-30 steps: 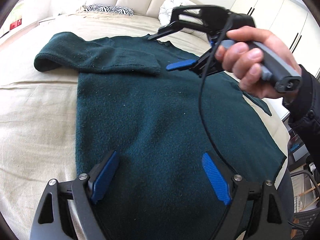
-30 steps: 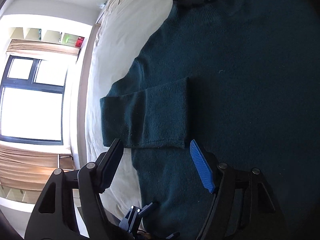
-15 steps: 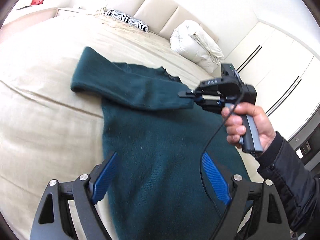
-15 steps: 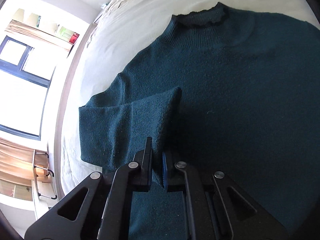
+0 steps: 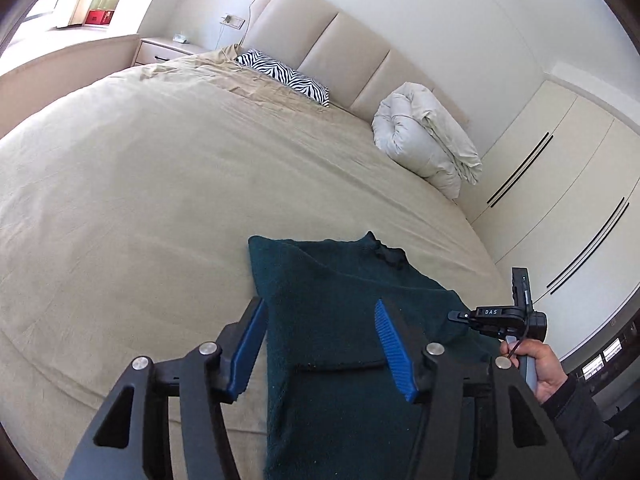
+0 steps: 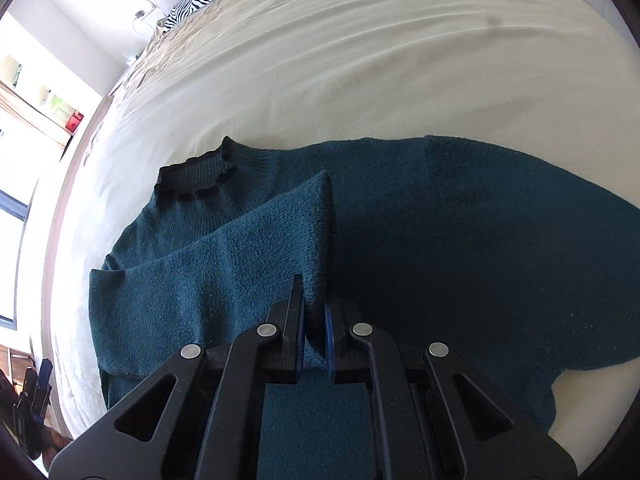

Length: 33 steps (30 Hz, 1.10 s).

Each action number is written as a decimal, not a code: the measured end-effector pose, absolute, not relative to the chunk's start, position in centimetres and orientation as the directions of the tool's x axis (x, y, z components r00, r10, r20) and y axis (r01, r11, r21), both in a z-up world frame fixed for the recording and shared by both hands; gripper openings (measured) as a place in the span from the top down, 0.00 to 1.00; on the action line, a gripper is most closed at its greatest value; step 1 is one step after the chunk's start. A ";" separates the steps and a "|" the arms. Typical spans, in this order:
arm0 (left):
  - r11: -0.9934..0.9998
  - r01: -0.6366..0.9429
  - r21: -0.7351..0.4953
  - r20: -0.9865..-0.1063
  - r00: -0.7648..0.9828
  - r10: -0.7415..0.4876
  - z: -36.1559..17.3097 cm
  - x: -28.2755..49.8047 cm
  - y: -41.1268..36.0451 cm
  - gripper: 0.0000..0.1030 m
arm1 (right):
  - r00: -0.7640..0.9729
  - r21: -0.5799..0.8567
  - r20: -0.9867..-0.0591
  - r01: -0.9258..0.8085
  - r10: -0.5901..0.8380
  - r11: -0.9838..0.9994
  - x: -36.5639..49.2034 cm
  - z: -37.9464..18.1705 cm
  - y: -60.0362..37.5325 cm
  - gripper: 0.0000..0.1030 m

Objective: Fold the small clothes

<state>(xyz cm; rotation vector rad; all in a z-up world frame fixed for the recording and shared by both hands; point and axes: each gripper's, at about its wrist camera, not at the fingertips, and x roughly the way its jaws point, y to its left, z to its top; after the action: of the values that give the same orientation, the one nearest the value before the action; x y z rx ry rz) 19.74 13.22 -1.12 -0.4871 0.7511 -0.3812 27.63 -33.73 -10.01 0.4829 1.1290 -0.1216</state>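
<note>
Dark green sweater (image 6: 460, 248) lies flat on the bed (image 5: 140, 200), collar (image 6: 196, 176) toward the headboard, one sleeve (image 6: 224, 264) folded in over the chest.

Right gripper (image 6: 314, 320): jaws closed on the cuff end of that sleeve, cloth pinched between the blue pads and lifted off the sweater body.

Left gripper (image 5: 320, 348): jaws have just been closing, now about half open. They straddle the sweater's side edge from above, pads not pressing on the cloth, nothing held.

Step in hand, as I read it: carry the sleeve across the sweater body and lay it flat.

To do it well:
- keep the pinch firm; the knit is thick and stretchy and could creep out
- lift only enough to clear the sweater body, or the shoulder drags along
- draw the sleeve taut, parallel to the sweater's side edge, then lower before letting go
- use the left to pin the sweater's side edge so the body does not slide on the bed sheet
</note>
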 end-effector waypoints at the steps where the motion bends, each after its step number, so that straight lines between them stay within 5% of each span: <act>1: 0.821 0.149 -0.551 -0.558 0.666 -0.495 -1.4 20.4 12.7 0.49 | 0.429 0.312 -0.891 0.338 0.150 0.888 27.7 -10.4 -34.2 0.94; 6: 0.821 0.137 -0.553 -0.593 0.628 -0.504 -3.0 24.3 9.8 0.65 | 0.424 0.321 -0.892 0.347 0.158 0.881 27.1 -11.4 -34.9 0.94; 27: 0.938 0.127 -0.324 -0.769 0.543 -0.339 -9.9 30.2 5.4 0.76 | 0.413 0.346 -0.893 0.384 0.175 0.856 25.7 -13.5 -35.3 0.94; 33: 0.937 0.150 -0.317 -0.764 0.545 -0.346 -9.8 30.6 5.7 0.78 | 0.468 0.458 -0.847 0.407 0.251 0.790 24.8 -14.8 -36.5 0.94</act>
<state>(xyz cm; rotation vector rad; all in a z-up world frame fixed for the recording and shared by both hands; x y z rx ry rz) 30.62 5.68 -9.84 -0.2241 0.9512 -0.2970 24.76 -36.49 -14.79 0.6882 1.1036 -0.1056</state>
